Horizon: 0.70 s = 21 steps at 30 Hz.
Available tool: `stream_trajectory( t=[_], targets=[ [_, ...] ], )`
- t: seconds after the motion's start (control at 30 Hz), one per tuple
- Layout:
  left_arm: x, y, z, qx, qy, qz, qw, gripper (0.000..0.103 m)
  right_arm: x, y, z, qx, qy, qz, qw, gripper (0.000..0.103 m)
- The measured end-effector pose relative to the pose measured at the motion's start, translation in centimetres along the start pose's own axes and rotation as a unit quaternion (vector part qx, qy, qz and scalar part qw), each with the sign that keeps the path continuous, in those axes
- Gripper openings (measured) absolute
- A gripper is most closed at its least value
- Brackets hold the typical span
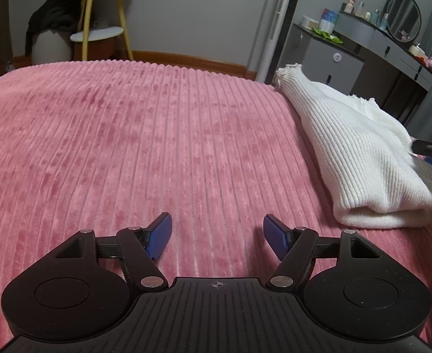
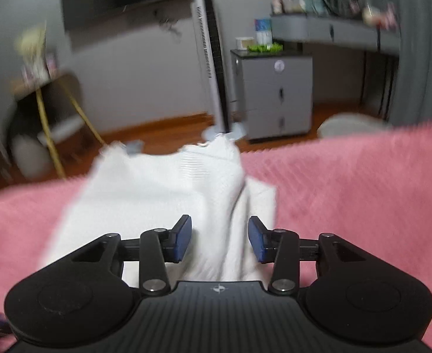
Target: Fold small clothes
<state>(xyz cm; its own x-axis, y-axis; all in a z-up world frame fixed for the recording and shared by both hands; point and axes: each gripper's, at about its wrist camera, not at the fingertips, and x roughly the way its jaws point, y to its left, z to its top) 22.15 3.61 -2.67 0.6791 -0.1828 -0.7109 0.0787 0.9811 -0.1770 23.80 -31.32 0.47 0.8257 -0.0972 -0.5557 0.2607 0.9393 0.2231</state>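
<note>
White ribbed garment (image 2: 168, 188) lies folded on the bed (image 1: 127, 135), running straight ahead of the half-parted, empty right tongs (image 2: 220, 239), nearer them; left tongs (image 1: 217, 235) gape wide, empty, with it off to their right.

One white ribbed knit garment (image 1: 360, 158) lies folded near the right edge of the bed, on one pink corduroy-ribbed bedspread (image 1: 133, 147). Two black grippers are in view, the left gripper (image 1: 217, 234) and the right gripper (image 2: 219, 239), each with two blue-padded fingers (image 1: 160, 235). Beyond the far edge of the bed stand one yellow-legged side table with two round tiers (image 1: 98, 33), one white tower fan (image 1: 280, 23), one grey drawer cabinet (image 2: 274, 97) and one round dark-framed mirror (image 1: 402, 16). The small bottles beside the mirror are too small to count.
</note>
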Motion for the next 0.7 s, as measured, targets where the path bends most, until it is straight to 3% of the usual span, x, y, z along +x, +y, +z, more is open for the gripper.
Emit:
stream_trajectory(
  t=[0.1,0.27,0.4,0.5,0.6,0.63,0.7],
  targets=[
    [0.0,-0.4,-0.2,0.01,-0.001,0.0,0.9999,0.075,-2.3,-1.7,-1.7,0.072,0.012,0.032,0.997,0.042],
    [-0.2,-0.8,-0.4,0.012,0.001,-0.007,0.9999,0.075,-5.1,-2.3,-4.3,0.115,0.014,0.052,0.992,0.042],
    [-0.3,-1.0,-0.4,0.012,0.001,-0.008,0.9999,0.075,-5.5,-2.3,-4.3,0.149,0.029,0.082,0.985,0.043],
    [-0.2,-1.1,-0.4,0.011,0.003,-0.012,0.9999,0.075,-4.2,-2.8,-4.7,0.185,0.042,0.095,0.977,0.051],
    [-0.4,-1.2,-0.6,0.014,0.002,-0.013,0.9998,0.075,-2.4,-3.5,-5.4,0.241,0.055,0.12,0.961,0.05],
    [-0.4,-1.3,-0.6,0.015,0.001,-0.014,0.9998,0.075,-1.8,-3.7,-5.7,0.256,0.059,0.124,0.957,0.045],
    [-0.5,-1.3,-0.5,0.014,0.0,-0.018,0.9997,0.075,-0.7,-3.6,-5.8,0.266,0.065,0.129,0.953,0.014]
  ],
)
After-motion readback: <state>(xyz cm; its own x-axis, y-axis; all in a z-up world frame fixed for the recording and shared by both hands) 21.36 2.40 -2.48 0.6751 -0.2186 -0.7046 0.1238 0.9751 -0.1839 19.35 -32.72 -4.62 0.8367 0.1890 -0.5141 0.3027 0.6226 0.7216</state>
